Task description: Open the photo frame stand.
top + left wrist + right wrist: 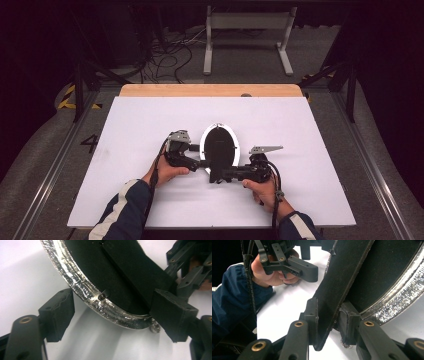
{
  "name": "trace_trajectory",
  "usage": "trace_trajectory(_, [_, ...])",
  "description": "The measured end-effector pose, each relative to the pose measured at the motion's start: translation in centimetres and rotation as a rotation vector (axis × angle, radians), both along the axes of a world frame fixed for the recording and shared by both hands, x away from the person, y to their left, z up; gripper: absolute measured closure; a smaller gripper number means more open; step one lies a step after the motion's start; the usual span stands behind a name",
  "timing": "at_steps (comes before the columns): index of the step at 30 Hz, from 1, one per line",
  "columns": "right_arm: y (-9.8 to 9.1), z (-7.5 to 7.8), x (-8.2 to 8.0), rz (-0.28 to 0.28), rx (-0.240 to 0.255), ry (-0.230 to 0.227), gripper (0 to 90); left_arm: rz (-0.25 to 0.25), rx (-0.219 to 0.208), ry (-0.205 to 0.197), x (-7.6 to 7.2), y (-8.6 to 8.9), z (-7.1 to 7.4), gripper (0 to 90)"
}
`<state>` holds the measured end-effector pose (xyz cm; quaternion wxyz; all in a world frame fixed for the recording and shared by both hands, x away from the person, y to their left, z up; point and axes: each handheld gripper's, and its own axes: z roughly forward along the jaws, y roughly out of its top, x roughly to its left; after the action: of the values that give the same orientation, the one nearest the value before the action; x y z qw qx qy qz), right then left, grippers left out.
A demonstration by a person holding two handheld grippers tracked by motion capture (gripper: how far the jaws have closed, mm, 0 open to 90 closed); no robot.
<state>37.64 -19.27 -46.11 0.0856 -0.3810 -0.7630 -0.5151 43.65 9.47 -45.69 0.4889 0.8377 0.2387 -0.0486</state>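
Observation:
An oval frame (218,145) with a black back and a glittery silver rim (75,282) lies in the middle of the white board (140,120). A flat black stand strip (342,282) runs down its back. My left gripper (199,162) sits at the frame's near left edge; in the left gripper view its jaws (115,317) stand wide apart around the rim, the left pad (58,312) clear of it. My right gripper (218,175) comes in from the near right. Its pads (328,325) press on both faces of the strip's lower end.
The white board lies on a wooden table whose far edge (210,90) shows. A white metal stand (247,40) and loose cables (165,55) are on the floor beyond. A person's sleeves (122,210) come in from the bottom.

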Motion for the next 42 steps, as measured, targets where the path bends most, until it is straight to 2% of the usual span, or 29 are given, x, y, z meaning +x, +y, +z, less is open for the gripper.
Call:
trace_trajectory(5, [0.0, 0.1, -0.1, 0.009, -0.017, -0.016, 72.4, -0.007, -0.067, 0.042, 0.3, 0.3, 0.0, 28.6])
trace_trajectory(7, [0.0, 0.1, -0.2, 0.010, -0.026, -0.020, 72.7, -0.017, -0.088, 0.056, 0.3, 0.4, -0.1, 34.6])
trace_trajectory(9, [0.0, 0.1, -0.2, 0.016, -0.029, -0.026, 73.2, -0.023, -0.081, 0.052, 0.2, 0.2, 0.0, 38.8])
trace_trajectory(11, [0.0, 0.1, -0.3, 0.012, -0.037, -0.028, 73.6, -0.020, -0.071, 0.031, 0.1, 0.2, 0.2, 42.2])
trace_trajectory(12, [0.0, 0.1, -0.3, 0.010, -0.039, -0.029, 74.0, -0.016, -0.067, 0.012, 0.0, 0.3, 0.3, 45.8])
trace_trajectory(13, [0.0, 0.1, -0.3, 0.010, -0.039, -0.029, 74.0, -0.016, -0.067, 0.012, 0.0, 0.3, 0.3, 50.0])
trace_trajectory(14, [-0.1, 0.1, -0.3, 0.009, -0.043, -0.030, 75.0, -0.013, -0.061, -0.018, -0.1, 0.5, 0.6, 54.4])
trace_trajectory(15, [-0.1, 0.1, -0.3, 0.009, -0.043, -0.030, 75.0, -0.013, -0.061, -0.018, -0.1, 0.5, 0.6, 57.4])
trace_trajectory(18, [-0.1, 0.2, -0.3, 0.003, -0.046, -0.037, 76.4, -0.019, -0.066, -0.044, -0.4, 0.6, 0.9, 59.9])
trace_trajectory(19, [-0.1, 0.2, -0.3, 0.001, -0.050, -0.035, 76.4, -0.025, -0.060, -0.063, -0.5, 0.6, 1.0, 60.9])
trace_trajectory(20, [-0.2, 0.2, -0.3, -0.001, -0.057, -0.033, 76.1, -0.024, -0.050, -0.103, -1.0, 0.4, 1.5, 62.4])
trace_trajectory(21, [-0.2, 0.2, -0.3, -0.001, -0.057, -0.033, 76.1, -0.024, -0.050, -0.103, -1.0, 0.4, 1.5, 63.7])
trace_trajectory(22, [-0.3, 0.2, -0.3, -0.002, -0.054, -0.033, 76.1, -0.024, -0.054, -0.131, -1.2, 0.4, 1.8, 63.7])
trace_trajectory(23, [-0.3, 0.2, -0.3, -0.002, -0.054, -0.033, 76.1, -0.024, -0.054, -0.131, -1.2, 0.4, 1.8, 65.7])
trace_trajectory(28, [-0.3, 0.5, -0.4, -0.003, -0.056, -0.050, 76.8, -0.017, -0.035, -0.189, -1.7, 0.3, 2.3, 67.0])
trace_trajectory(31, [-0.3, 0.6, -0.5, -0.001, -0.055, -0.055, 76.8, -0.007, -0.034, -0.195, -1.9, 0.3, 2.3, 67.2])
trace_trajectory(38, [-0.4, 1.0, -0.6, 0.002, -0.048, -0.068, 76.7, 0.019, -0.008, -0.284, -2.3, 0.2, 2.8, 69.2])
trace_trajectory(41, [-0.4, 1.2, -0.7, 0.002, -0.043, -0.073, 76.7, 0.030, -0.007, -0.300, -2.5, 0.2, 2.9, 70.6])
trace_trajectory(42, [-0.4, 1.2, -0.7, 0.002, -0.044, -0.074, 76.7, 0.035, 0.002, -0.318, -2.6, 0.1, 3.0, 70.5])
